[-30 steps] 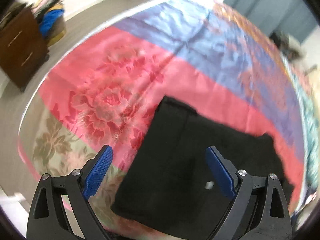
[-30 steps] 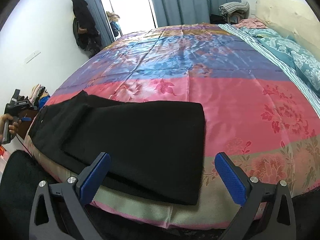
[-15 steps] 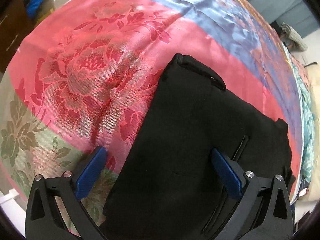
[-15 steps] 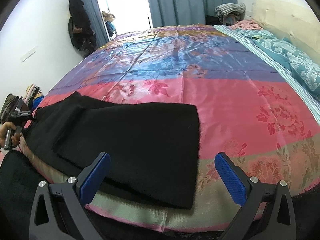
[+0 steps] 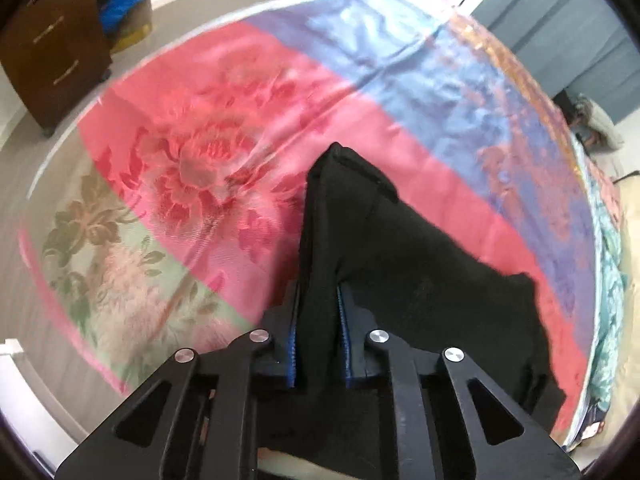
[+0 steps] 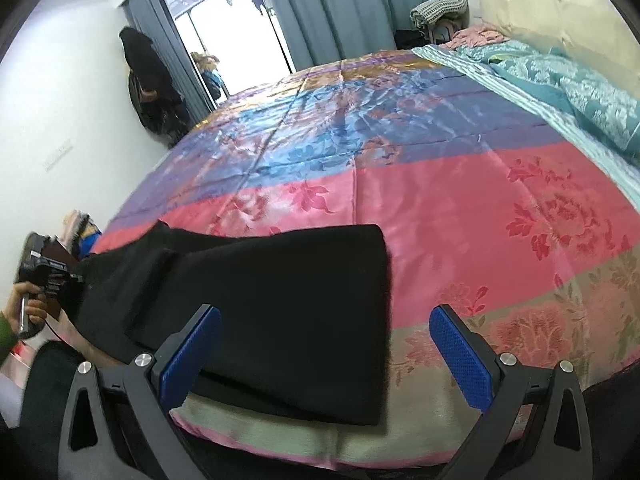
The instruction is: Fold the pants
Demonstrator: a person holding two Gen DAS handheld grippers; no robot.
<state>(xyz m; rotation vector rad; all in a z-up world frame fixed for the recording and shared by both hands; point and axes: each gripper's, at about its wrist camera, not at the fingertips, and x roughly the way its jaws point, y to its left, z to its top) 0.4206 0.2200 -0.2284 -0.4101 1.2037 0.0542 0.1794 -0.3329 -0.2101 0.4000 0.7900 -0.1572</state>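
Black pants [image 5: 420,264] lie folded lengthwise near the front edge of a bed with a pink, blue and purple bedspread [image 5: 240,100]. My left gripper [image 5: 319,300] is closing its jaws, and the blue pads pinch a raised ridge of the pants' end between them. In the right wrist view the pants [image 6: 280,280] stretch from the left edge to mid-frame. My right gripper [image 6: 324,316] hovers open over the pants' other end, with nothing between its fingers. The left gripper [image 6: 48,276] shows at the far left, held in a hand [image 6: 24,308].
A brown dresser [image 5: 52,48] and a pile of clothes [image 5: 124,4] stand on the floor beyond the bed. Teal bedding [image 6: 580,92] and a cream pillow [image 6: 540,8] lie at the bed's right. Dark clothes [image 6: 148,80] hang by the curtained doorway.
The left gripper went from wide open over the pants to closed on their end, with the fabric pulled up into a ridge. The right gripper stayed open and barely moved.
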